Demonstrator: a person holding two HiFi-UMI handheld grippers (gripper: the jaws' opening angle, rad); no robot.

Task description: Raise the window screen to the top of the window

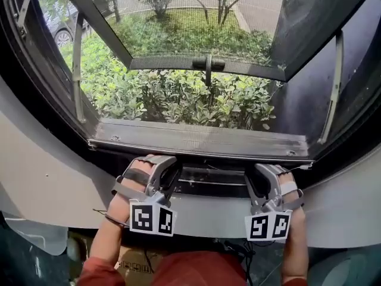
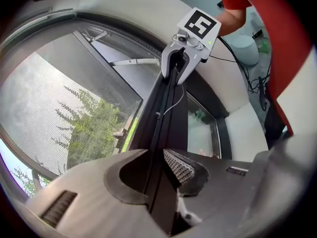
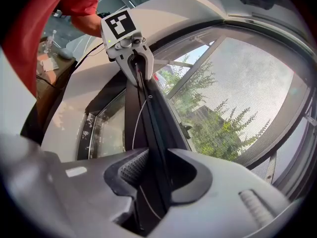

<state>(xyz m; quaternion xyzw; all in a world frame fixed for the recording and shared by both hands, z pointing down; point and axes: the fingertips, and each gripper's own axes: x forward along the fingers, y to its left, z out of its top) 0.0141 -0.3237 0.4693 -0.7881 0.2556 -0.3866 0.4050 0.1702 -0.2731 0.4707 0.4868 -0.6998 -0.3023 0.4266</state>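
Left gripper (image 2: 157, 168) and right gripper (image 3: 154, 170) clamp the window screen's bottom bar (image 2: 164, 115), which lies crosswise between them at the sill's (image 1: 196, 140) inner edge, all its travel apparently upward.

window screen (image 3: 247, 83): fine matt mesh | screen bar (image 2: 161, 133): dark, likely painted metal | fingers (image 2: 179, 166): grey matt plastic, ribbed inside

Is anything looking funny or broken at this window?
Nothing looks broken. The only odd bit is a thin white cord running slack and loose along the dark bar.
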